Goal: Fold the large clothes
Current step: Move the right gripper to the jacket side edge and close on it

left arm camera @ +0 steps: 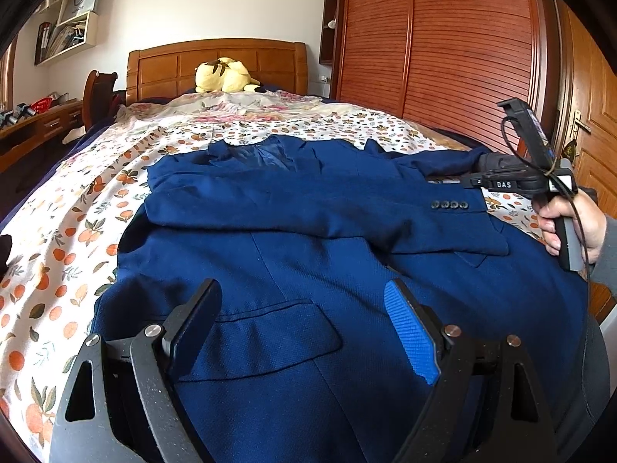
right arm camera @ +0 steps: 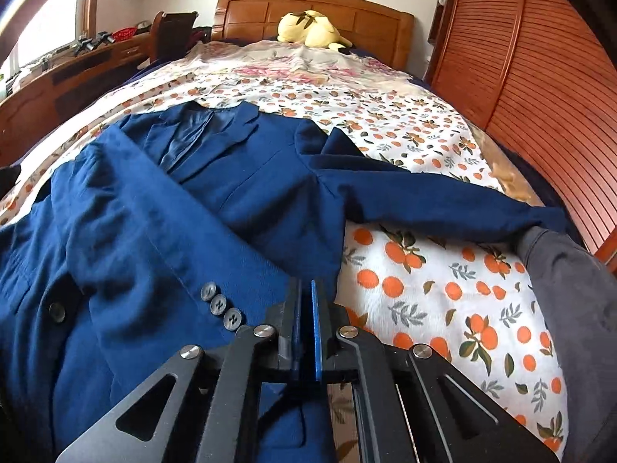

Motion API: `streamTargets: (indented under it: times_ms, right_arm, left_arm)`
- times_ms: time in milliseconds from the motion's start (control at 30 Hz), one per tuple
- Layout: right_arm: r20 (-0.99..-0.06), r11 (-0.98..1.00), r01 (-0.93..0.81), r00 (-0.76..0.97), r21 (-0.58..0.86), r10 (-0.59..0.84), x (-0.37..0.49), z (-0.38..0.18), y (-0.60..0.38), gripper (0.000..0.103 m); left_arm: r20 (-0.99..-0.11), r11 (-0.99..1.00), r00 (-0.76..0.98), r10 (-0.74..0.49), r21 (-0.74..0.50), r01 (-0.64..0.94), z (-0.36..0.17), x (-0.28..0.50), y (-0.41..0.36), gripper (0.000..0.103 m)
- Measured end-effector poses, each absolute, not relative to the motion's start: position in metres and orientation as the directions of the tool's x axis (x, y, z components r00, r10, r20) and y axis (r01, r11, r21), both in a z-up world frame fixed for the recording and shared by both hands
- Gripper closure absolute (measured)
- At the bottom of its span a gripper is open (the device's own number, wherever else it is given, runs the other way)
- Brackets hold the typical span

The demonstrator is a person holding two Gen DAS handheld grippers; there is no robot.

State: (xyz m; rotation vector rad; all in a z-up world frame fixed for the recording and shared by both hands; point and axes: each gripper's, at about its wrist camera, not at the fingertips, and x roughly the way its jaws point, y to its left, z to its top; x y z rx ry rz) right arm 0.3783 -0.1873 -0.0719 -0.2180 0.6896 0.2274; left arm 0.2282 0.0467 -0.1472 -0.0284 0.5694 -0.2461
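I am looking at a navy blazer lying front-up on the orange-print bedsheet, collar toward the wooden headboard and hem toward me. One sleeve is lying folded straight across the chest, its buttoned cuff pointing to my right. The other sleeve is stretching out sideways over the sheet toward the wardrobe, its long axis running across the bed.

My right gripper is sitting clenched at the blazer's right front edge, just beside the cuff buttons; blue cloth seems to be running in between the pads, so I am judging it a pinch on the blazer's edge, though the fingers are hiding the contact itself. My left gripper is hovering with fingers spread wide over the lower front near the pocket flap, gripping nothing.

The outstretched sleeve is lying up and to the right of my right-hand fingers, so the right hand is the nearer one for bringing it in.
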Motion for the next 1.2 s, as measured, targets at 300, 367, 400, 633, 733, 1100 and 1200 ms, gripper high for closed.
streamTargets:
  times_ms: [300,367,400,633,733,1100,1200]
  right_arm:
    - [-0.662,0.974,-0.2,0.745,-0.106,0.081,0.415,-0.064,-0.209,0.065]
    - [-0.661,0.979,-0.17,0.748,-0.11,0.056,0.427,-0.062,-0.217,0.058]
    - [-0.666,0.981,-0.154,0.745,-0.115,0.039,0.435,-0.062,-0.222,0.058]
    - [-0.689,0.993,-0.052,0.724,-0.103,-0.033,0.481,-0.065,-0.252,0.053]
    - [-0.705,0.997,-0.019,0.709,-0.07,-0.036,0.496,-0.068,-0.259,0.049]
    - [-0.738,0.998,0.065,0.672,-0.02,-0.059,0.553,-0.084,-0.269,0.048]
    - [-0.757,0.995,0.102,0.649,-0.013,-0.076,0.567,-0.092,-0.276,0.048]
  left_arm:
    - [-0.524,0.971,0.818,-0.237,-0.097,0.219,-0.147,0.226,0.047,0.016]
    - [-0.524,0.971,0.818,-0.238,-0.098,0.22,-0.147,0.226,0.047,0.016]
    - [-0.524,0.97,0.817,-0.239,-0.098,0.221,-0.147,0.226,0.047,0.016]
    - [-0.532,0.971,0.813,-0.236,-0.088,0.224,-0.149,0.228,0.044,0.016]
    - [-0.533,0.971,0.813,-0.233,-0.083,0.224,-0.149,0.228,0.043,0.016]
    - [-0.538,0.967,0.805,-0.25,-0.104,0.231,-0.15,0.231,0.046,0.016]
    - [-0.539,0.966,0.803,-0.254,-0.108,0.233,-0.151,0.23,0.046,0.016]
